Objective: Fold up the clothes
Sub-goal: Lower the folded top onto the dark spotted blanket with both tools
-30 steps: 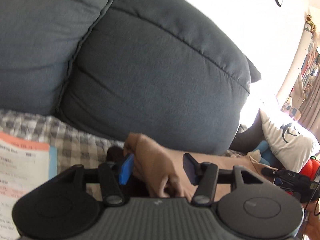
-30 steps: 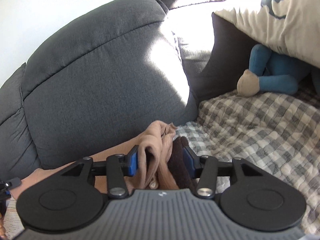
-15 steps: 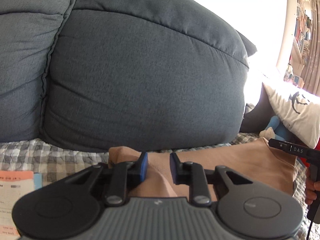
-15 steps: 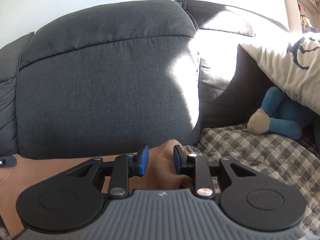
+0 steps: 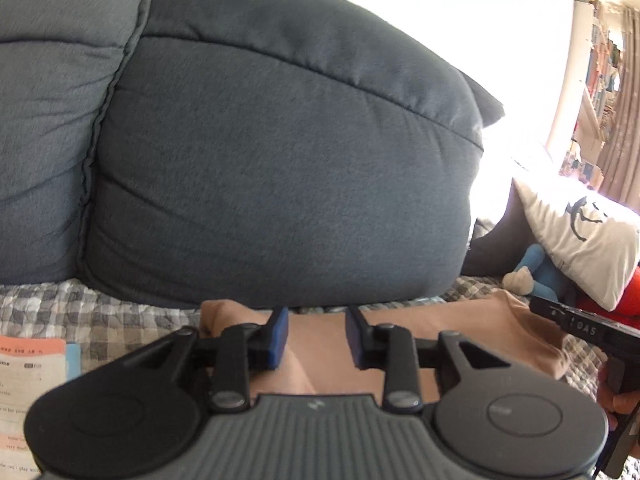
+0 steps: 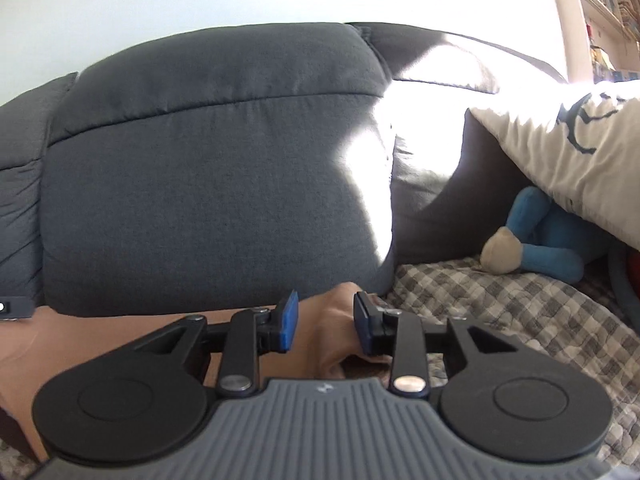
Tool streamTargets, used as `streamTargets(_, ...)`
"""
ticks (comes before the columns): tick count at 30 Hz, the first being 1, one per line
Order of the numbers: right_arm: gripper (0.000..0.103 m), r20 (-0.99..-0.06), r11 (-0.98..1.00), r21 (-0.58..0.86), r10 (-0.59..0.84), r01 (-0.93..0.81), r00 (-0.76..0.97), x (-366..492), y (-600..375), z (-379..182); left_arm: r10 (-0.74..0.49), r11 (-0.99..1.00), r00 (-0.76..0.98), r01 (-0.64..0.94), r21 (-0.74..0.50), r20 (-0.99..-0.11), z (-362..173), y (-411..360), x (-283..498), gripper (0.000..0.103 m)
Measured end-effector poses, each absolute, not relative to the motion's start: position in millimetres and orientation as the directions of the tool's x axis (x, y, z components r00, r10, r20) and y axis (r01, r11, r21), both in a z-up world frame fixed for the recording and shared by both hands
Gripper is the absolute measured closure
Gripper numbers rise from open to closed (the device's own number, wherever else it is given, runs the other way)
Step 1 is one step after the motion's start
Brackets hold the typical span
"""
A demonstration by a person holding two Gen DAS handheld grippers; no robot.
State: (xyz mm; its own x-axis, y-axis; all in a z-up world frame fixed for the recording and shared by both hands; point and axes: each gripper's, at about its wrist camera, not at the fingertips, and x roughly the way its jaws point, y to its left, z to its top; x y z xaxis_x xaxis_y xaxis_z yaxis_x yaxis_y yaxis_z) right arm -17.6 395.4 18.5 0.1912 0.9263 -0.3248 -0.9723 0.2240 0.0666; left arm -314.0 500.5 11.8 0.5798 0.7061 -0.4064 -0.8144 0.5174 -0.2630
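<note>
The tan garment (image 5: 472, 332) lies spread flat on the checked blanket (image 6: 520, 308) covering the sofa seat, just in front of the grey back cushion (image 5: 280, 168). The left gripper (image 5: 316, 334) hangs over its left end, fingers apart with cloth between them, not pinched. The right gripper (image 6: 325, 326) sits at the right end, fingers (image 6: 289, 320) apart around a raised fold. A blue plush toy (image 6: 536, 240) lies under a white pillow (image 6: 576, 148) nearby.
</note>
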Motion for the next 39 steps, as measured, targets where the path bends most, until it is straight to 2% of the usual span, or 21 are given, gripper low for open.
streamTargets(3,0.067,-0.335,0.128,0.028,0.936,-0.991,0.111,-52.8,400.4,13.1,0.693,0.569,0.595,-0.798,-0.199,-0.406,12.3,485.5,-295.5,0.059)
streamTargets(9,0.067,-0.387,0.027,-0.038,0.921,-0.999,0.039,-100.7,411.0,-11.6,0.709,0.581,0.558,-0.809,-0.092,-0.431,-9.5,475.5,-278.9,0.059)
streamTargets(12,0.068,-0.376,0.051,-0.059,0.924,-0.997,0.069,-92.8,409.4,-18.3,0.754,0.549,0.505,-0.836,-0.020,-0.420,-18.2,473.5,-287.2,0.064)
streamTargets(13,0.068,-0.373,0.065,-0.066,0.924,-0.996,0.085,-87.2,408.3,-17.6,0.761,0.543,0.498,-0.839,-0.010,-0.415,-19.8,473.8,-292.0,0.072)
streamTargets(14,0.068,-0.370,0.082,-0.076,0.923,-0.994,0.104,-80.5,407.3,-16.2,0.762,0.543,0.499,-0.839,-0.012,-0.412,-20.8,474.8,-297.2,0.076)
streamTargets(17,0.068,-0.357,0.139,-0.111,0.919,-0.984,0.170,-60.3,399.1,-12.9,0.759,0.550,0.510,-0.835,-0.021,-0.406,-22.5,476.6,-307.2,0.079)
streamTargets(18,0.074,-0.353,0.150,-0.114,0.918,-0.982,0.181,-52.4,396.7,-12.5,0.759,0.551,0.510,-0.834,-0.018,-0.403,-22.9,476.4,-308.2,0.079)
streamTargets(19,0.082,-0.354,0.148,-0.105,0.919,-0.983,0.176,-44.5,394.2,-11.9,0.764,0.548,0.505,-0.837,-0.011,-0.401,-23.0,475.9,-308.9,0.079)
streamTargets(21,0.088,-0.345,0.169,-0.080,0.920,-0.982,0.187,-33.5,387.4,-8.3,0.772,0.538,0.495,-0.843,-0.004,-0.400,-23.5,475.4,-310.6,0.079)
streamTargets(24,0.088,-0.353,0.188,0.032,0.921,-0.982,0.165,-19.5,378.5,-1.6,0.761,0.535,0.496,-0.845,-0.029,-0.417,-19.5,476.1,-311.0,0.079)
streamTargets(26,0.088,-0.360,0.193,0.069,0.920,-0.979,0.156,-17.2,374.7,2.5,0.752,0.533,0.495,-0.845,-0.040,-0.435,-13.4,476.2,-307.1,0.070)
streamTargets(28,0.081,-0.361,0.204,0.066,0.917,-0.977,0.167,-19.7,371.2,5.8,0.744,0.524,0.491,-0.850,-0.059,-0.454,-6.9,474.3,-304.1,0.059)
streamTargets(30,0.068,-0.363,0.232,0.068,0.912,-0.970,0.192,-20.0,366.8,8.7,0.735,0.515,0.487,-0.854,-0.078,-0.471,-0.5,472.4,-301.2,0.052)
streamTargets(32,0.064,-0.384,0.228,0.107,0.908,-0.968,0.171,-17.3,361.4,11.8,0.726,0.503,0.483,-0.858,-0.101,-0.490,5.9,469.7,-298.3,0.043)
streamTargets(36,0.053,-0.403,0.231,0.155,0.902,-0.961,0.152,-18.5,347.7,19.2,0.691,0.477,0.482,-0.864,-0.161,-0.539,16.8,459.5,-290.3,0.042)
streamTargets(39,0.045,-0.422,0.245,0.176,0.894,-0.953,0.152,-21.0,338.5,25.2,0.684,0.463,0.456,-0.874,-0.145,-0.568,23.2,448.5,-282.0,0.036)
